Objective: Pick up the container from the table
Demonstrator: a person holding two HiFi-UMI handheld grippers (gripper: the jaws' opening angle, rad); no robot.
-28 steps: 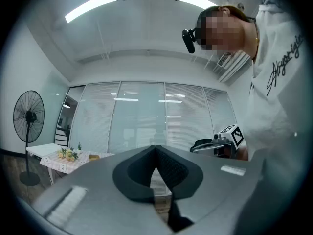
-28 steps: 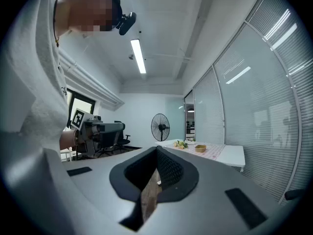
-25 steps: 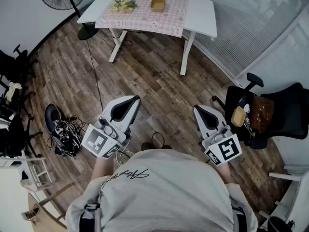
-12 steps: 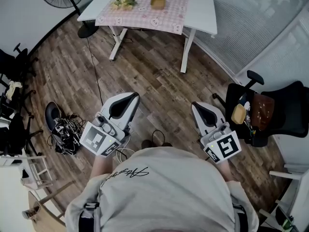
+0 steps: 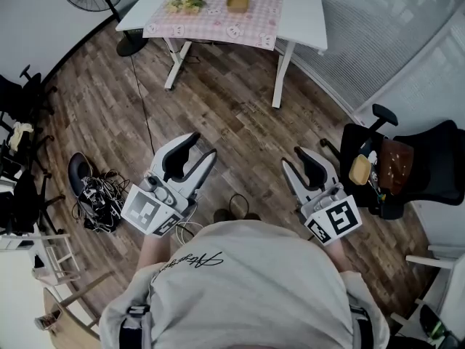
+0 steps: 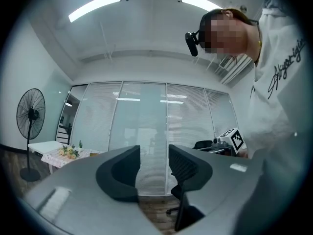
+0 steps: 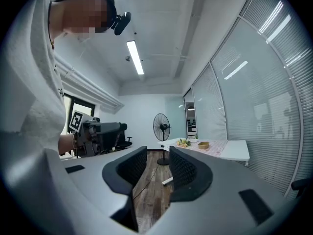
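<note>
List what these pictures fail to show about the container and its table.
- Container: too small in the head view and right gripper view to tell contents or lid.
- Table: back edge cut off by the head view's top edge.
- Floor under the person: hidden by the torso, head view.

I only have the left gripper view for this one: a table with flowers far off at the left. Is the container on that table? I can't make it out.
Observer: Yes. The head view shows a small yellowish container on the checked cloth, just right of the flowers.
Operator: Is the right gripper carrying anything?
Observer: No. The right gripper has its jaws opening, with nothing between them and only floor beyond.
Operator: Anything lying on the floor?
Observer: A tangle of cables lies to the person's left, not between the person and the table.
</note>
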